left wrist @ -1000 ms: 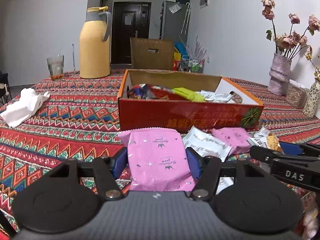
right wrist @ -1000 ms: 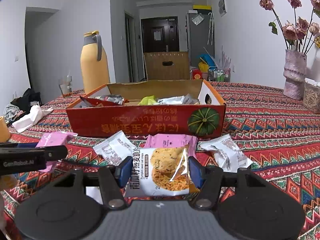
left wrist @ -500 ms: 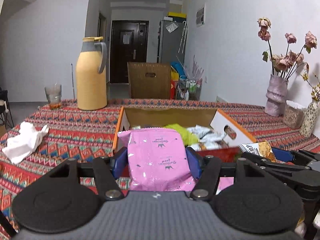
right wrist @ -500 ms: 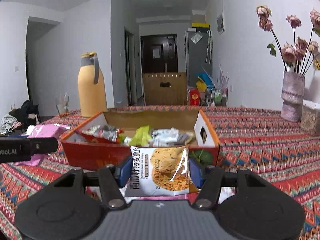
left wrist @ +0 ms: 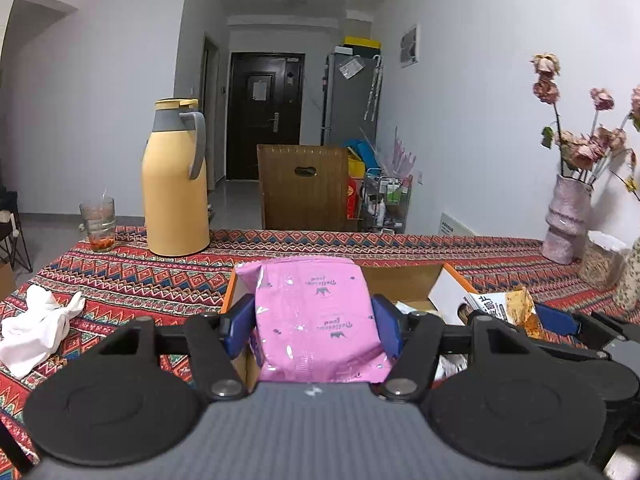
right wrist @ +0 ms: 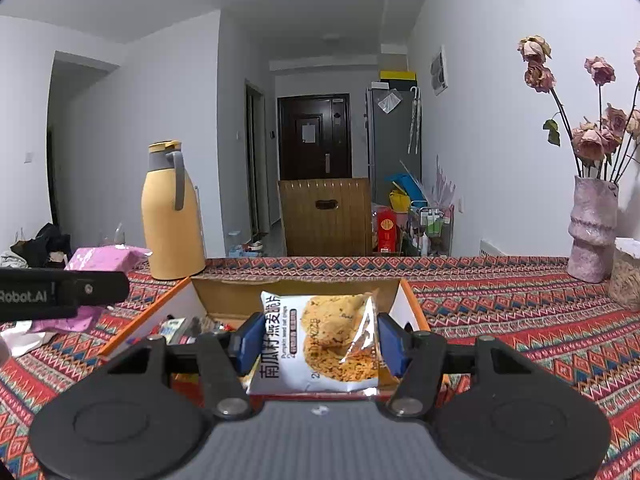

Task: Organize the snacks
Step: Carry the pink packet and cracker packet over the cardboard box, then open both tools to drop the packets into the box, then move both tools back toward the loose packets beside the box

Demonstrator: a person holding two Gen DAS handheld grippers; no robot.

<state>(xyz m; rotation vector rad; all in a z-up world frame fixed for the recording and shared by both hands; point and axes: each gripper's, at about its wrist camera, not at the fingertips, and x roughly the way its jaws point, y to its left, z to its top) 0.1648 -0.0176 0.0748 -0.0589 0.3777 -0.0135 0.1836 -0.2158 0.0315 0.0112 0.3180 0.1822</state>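
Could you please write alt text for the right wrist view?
The right tongs grip a white oat-crisp packet above an open orange cardboard box on a patterned tablecloth.

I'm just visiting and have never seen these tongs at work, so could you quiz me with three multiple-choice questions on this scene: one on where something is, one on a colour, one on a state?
1. Where does the yellow thermos jug stand?
A. Inside the cardboard box
B. On the patterned tablecloth, beyond the box
C. On the floor by the door

2. What colour is the packet in the left tongs?
A. Pink
B. Green
C. Blue

3. What state are the right tongs in?
A. Open and empty
B. Shut on a drinking glass
C. Shut on the oat crisp packet

Answers:
1 B: the jug sits on the tablecloth, behind the orange cardboard box.
2 A: the pink snack packet fills the gap between the blue pads.
3 C: both pads press the sides of the oat crisp packet, held above the box.
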